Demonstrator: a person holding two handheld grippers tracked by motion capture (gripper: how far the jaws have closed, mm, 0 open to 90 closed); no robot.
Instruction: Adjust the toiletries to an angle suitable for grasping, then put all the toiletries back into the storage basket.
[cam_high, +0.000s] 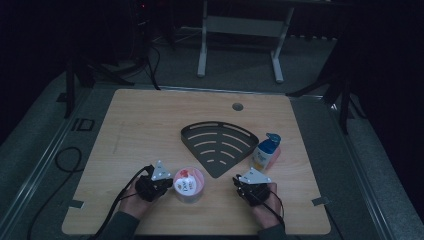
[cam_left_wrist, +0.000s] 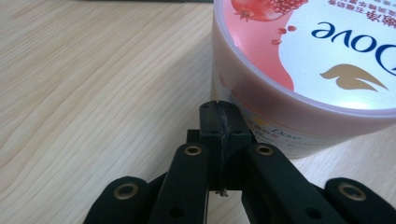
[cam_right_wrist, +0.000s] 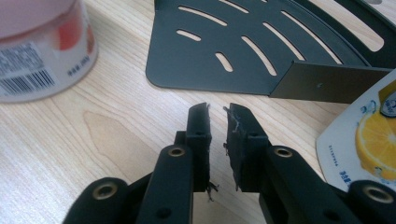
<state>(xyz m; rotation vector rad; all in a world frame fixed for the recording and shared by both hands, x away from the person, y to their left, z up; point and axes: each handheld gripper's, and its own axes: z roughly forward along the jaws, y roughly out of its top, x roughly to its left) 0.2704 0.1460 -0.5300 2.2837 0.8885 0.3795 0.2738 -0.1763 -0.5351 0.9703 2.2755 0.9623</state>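
Shelf tray (cam_high: 218, 145): dark, fan-shaped, slotted, flat at the centre of the surface (cam_high: 150, 120).
Bottle (cam_high: 265, 152): blue cap, orange label, touching the tray's 3 o'clock edge.
Round hole (cam_high: 238, 106): at 12 o'clock from the tray.

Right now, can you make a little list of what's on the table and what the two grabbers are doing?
Table: light wood
Jar: pink-lidded Dove tub, standing upright
Shelf: dark fan-shaped slotted tray, nothing in it
Bottle: blue-capped, orange picture, beside the tray
Left gripper: jaws shut, tips right by the tub
Right gripper: jaws slightly apart, holding nothing
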